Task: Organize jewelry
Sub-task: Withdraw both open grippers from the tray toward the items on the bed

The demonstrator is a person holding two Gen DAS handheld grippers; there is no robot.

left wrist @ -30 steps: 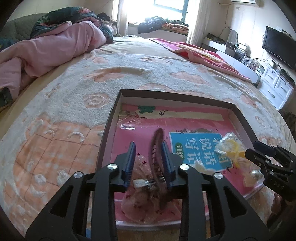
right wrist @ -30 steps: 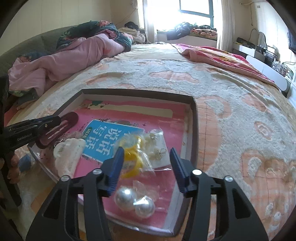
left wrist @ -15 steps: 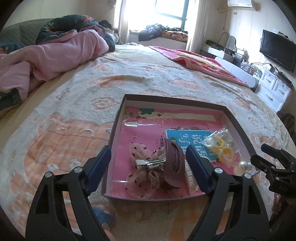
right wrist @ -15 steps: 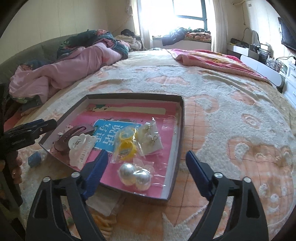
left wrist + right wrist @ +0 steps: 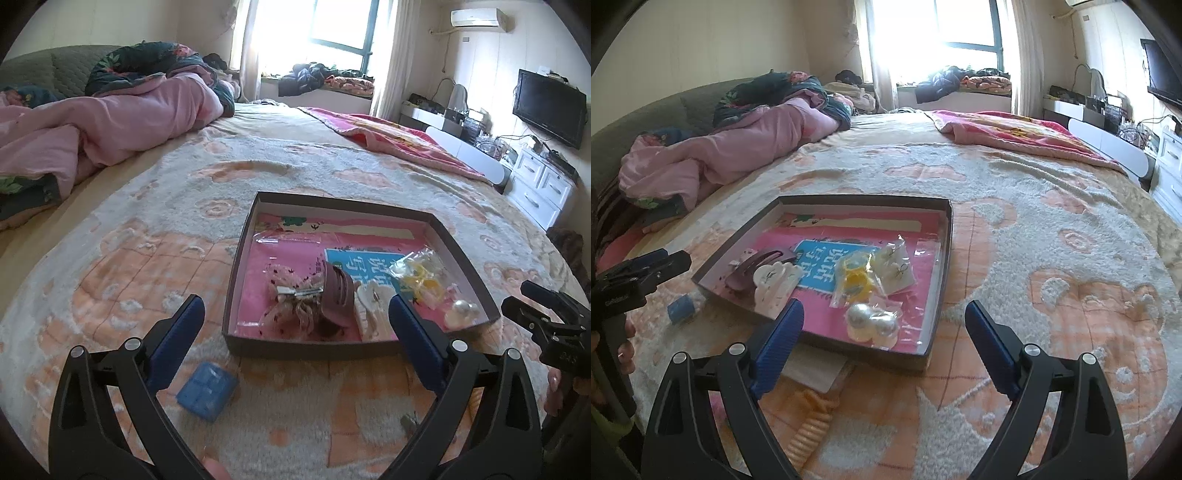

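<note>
A shallow dark box with a pink lining lies on the bed. It holds a lace bow clip, a brown hair clip, a white claw clip, bagged yellow rings, white earrings and pearl pieces. My left gripper is open and empty, held back above the box's near edge. My right gripper is open and empty, near the box's front corner.
A small blue case lies on the fuzzy peach bedspread in front of the box. A white card and an orange comb-like piece lie by the box's front edge. A pink quilt is heaped at the far left.
My left gripper let go of the brown hair clip in the box, opened wide and drew back. My right gripper also opened wide and drew back from the box.
</note>
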